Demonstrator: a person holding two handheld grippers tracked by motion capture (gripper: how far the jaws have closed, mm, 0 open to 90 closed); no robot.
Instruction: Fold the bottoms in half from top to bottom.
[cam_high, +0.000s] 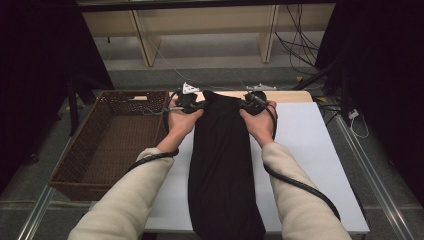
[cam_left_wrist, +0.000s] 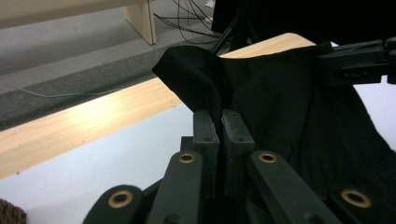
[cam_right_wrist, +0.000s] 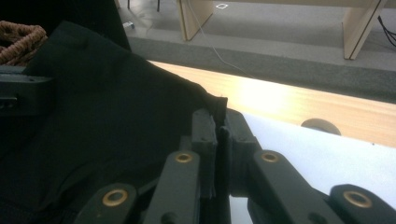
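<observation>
Each claw, left and right, pinches a far corner of the black cloth. The cloth lies lengthwise on the tabletop, so it seems gripped but not yet folded or moved to the basket.

tabletop: white sheet over pale wood, centre to lower right of the high view
far edge: a bare wooden strip at the frame's middle
black cloth: lies lengthwise down the tabletop's middle, its near end draped over the bottom edge
wicker basket: touching the tabletop's left side
</observation>
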